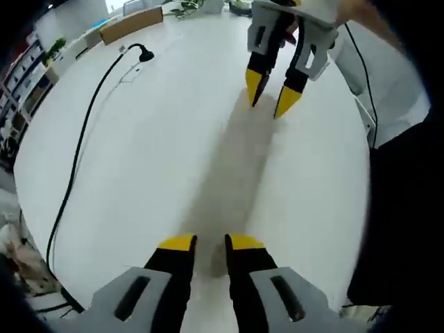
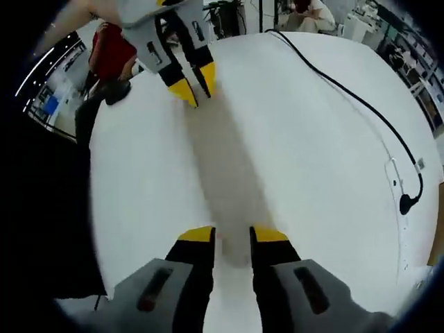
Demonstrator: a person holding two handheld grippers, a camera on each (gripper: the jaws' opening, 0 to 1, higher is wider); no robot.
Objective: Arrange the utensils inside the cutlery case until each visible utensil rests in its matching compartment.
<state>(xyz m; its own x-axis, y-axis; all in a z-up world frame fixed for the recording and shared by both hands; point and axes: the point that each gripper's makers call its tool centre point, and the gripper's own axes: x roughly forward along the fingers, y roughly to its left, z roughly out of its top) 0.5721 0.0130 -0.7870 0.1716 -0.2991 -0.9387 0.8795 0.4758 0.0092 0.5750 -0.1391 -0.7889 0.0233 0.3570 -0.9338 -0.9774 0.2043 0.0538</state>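
Both grippers hang over the white round table (image 1: 139,173), facing one another, with a black cable (image 1: 76,159) trailing across the tabletop off to one side of them. In the left gripper view the left gripper (image 1: 210,243) has its yellow-tipped jaws a little apart with nothing between them, and the right gripper (image 1: 274,94) opposite is likewise parted and holding nothing. I cannot make out the cutlery case or any utensil on the table.

Grey strip (image 1: 229,166): long, blurred, flat on the white table (image 1: 139,173). It runs between the left gripper (image 1: 211,243) and the right gripper (image 1: 274,97). Edges soft; too smeared to identify.
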